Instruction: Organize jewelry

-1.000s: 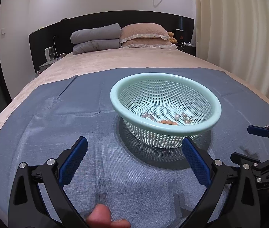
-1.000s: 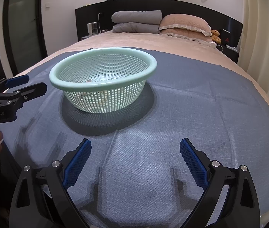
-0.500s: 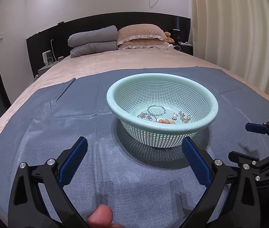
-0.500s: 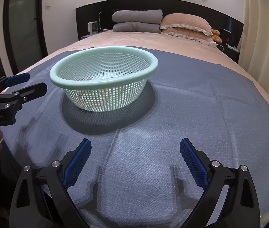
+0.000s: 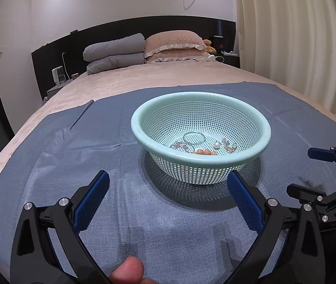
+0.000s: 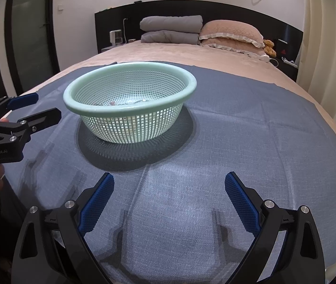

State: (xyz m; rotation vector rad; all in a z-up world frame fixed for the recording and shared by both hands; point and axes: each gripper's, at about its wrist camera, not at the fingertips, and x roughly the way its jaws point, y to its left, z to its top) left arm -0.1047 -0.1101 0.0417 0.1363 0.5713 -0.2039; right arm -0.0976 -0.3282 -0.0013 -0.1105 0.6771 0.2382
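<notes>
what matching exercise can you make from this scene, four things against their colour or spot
Things:
1. basket
2. cloth
3. pearl
4. grey duvet

Descriptions:
a. blue, spread on the bed
b. folded at the headboard
c. mint green, perforated
d. white, lying inside the basket

Pairs: 1-c, 2-a, 3-d, 4-b

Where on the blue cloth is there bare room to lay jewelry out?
Bare blue cloth lies right of the mint basket, toward the curtain, and between the basket and the right gripper. The basket's left side is crowded by the left gripper.
</notes>
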